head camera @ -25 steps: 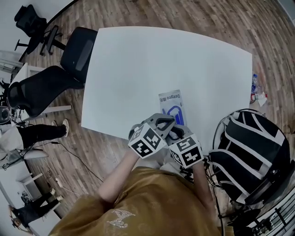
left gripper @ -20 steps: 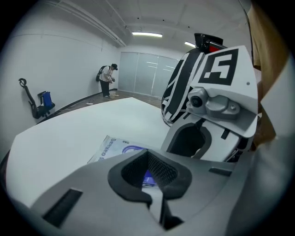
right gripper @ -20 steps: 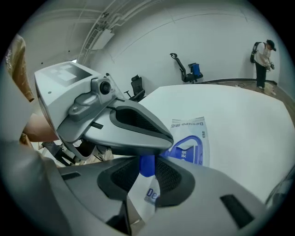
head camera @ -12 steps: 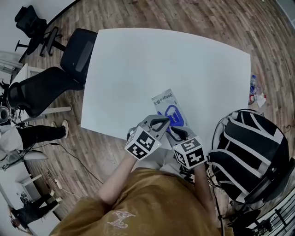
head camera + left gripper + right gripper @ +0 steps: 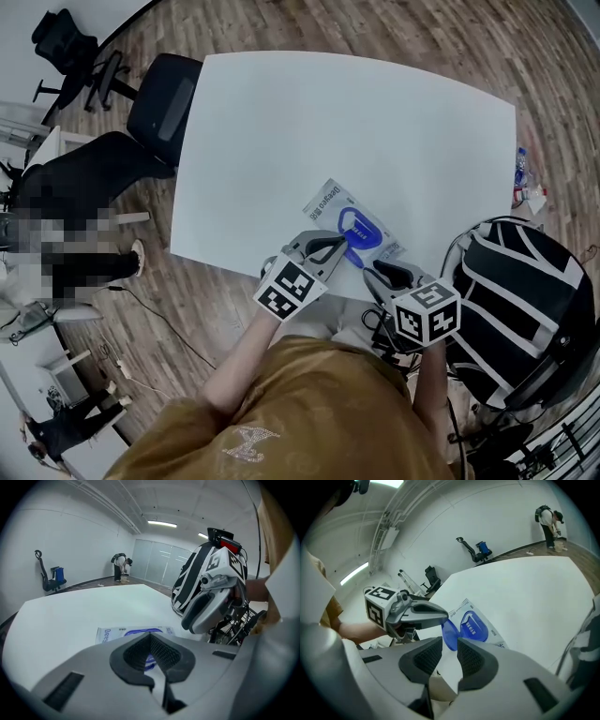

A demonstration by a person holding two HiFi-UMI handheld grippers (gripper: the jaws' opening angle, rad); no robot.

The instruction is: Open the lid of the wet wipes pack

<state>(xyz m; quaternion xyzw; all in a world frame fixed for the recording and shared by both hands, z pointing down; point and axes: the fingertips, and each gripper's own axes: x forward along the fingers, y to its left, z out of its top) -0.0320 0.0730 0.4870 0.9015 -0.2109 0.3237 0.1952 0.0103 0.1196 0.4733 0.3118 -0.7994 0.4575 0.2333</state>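
Observation:
The wet wipes pack [image 5: 334, 208] lies slanted near the white table's front edge; it also shows as the pack [image 5: 111, 633] in the left gripper view and the pack [image 5: 483, 629] in the right gripper view. Its blue lid [image 5: 450, 637] stands flipped up from the pack. My left gripper [image 5: 339, 249] is shut on the rim of that lid [image 5: 353, 255], and a sliver of blue shows between its pads [image 5: 161, 652]. My right gripper [image 5: 377, 272] hangs just right of the pack, off the table's edge. Its jaws are open with nothing between them, and the lid shows beyond the gap.
A black and white striped backpack [image 5: 516, 309] sits on a chair at the right, close to my right gripper. Black office chairs [image 5: 159, 103] stand by the table's [image 5: 309, 122] left side. Small items [image 5: 521, 178] lie on the wooden floor at the far right.
My right gripper has drawn away to the right, off the pack. The pack's far end has swung left, so it lies slanted. The left gripper has stayed at the lid.

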